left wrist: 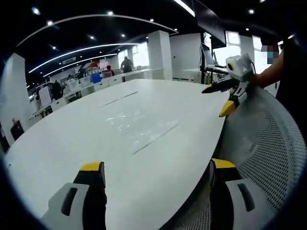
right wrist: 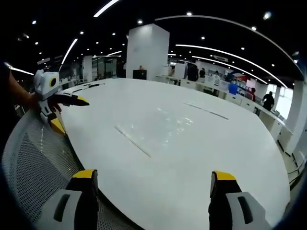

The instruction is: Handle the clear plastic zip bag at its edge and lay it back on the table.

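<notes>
The left gripper (left wrist: 157, 175) hangs at the near edge of the table (left wrist: 72, 139), jaws spread wide and holding nothing. The bag (left wrist: 139, 127) lies flat on the table ahead of it, well apart, its zip edge toward the gripper. The right gripper (right wrist: 152, 184) is likewise wide open and empty at the table's edge, the bag (right wrist: 156, 132) flat ahead of it. Each gripper shows in the other's view, held over a mesh chair (left wrist: 268, 139) beside the table, jaws parted.
</notes>
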A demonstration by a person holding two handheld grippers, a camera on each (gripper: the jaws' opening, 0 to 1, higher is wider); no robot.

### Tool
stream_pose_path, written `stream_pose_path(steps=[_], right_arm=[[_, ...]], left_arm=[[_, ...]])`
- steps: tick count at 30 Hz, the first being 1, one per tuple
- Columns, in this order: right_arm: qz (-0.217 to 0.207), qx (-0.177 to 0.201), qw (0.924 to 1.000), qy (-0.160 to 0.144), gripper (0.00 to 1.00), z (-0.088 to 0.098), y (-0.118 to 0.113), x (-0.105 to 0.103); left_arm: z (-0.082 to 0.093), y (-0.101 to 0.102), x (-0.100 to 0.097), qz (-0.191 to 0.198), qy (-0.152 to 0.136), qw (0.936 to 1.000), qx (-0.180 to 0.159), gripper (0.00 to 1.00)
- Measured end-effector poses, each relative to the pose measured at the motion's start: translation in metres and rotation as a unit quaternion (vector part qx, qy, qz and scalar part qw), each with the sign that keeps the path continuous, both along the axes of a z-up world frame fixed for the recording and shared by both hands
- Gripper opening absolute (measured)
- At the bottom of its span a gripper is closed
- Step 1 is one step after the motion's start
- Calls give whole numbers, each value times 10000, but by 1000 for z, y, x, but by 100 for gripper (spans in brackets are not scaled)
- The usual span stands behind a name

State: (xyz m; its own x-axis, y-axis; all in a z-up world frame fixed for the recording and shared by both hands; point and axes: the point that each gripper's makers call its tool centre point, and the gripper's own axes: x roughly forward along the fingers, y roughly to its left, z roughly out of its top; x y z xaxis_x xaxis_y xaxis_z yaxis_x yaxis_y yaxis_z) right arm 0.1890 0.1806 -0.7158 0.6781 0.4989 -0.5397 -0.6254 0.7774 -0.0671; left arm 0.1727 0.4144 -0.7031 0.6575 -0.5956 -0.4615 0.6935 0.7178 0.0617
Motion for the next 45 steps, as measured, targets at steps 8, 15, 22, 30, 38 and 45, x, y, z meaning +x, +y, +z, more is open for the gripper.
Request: stream_pose_path(steps=[8,15,22,30,38,45], right_arm=[[-23,-11,10000,13,98,0,-1,0],[-49,-14,10000,17,98,-1,-2,1],[-79,-1,10000,5,98,0,-2,1],[-102,15,9999,-2,98,1,-3,1],[-108,15,9999,3,98,1,-3,1],[-122,15,9999,14,97,0,-4,1]], left_arm=[[0,-2,-2,-122,-16,9999,43,91],[5,-8,-5,-305,20,9995,24,92],[13,-11,1,-516,-101,9985,165,92],[11,-8,13,-747,-234,9951,599,89],[16,-4,28,-866,-291,9933,702,88],[21,-3,41,-917,-353,9924,740,88]])
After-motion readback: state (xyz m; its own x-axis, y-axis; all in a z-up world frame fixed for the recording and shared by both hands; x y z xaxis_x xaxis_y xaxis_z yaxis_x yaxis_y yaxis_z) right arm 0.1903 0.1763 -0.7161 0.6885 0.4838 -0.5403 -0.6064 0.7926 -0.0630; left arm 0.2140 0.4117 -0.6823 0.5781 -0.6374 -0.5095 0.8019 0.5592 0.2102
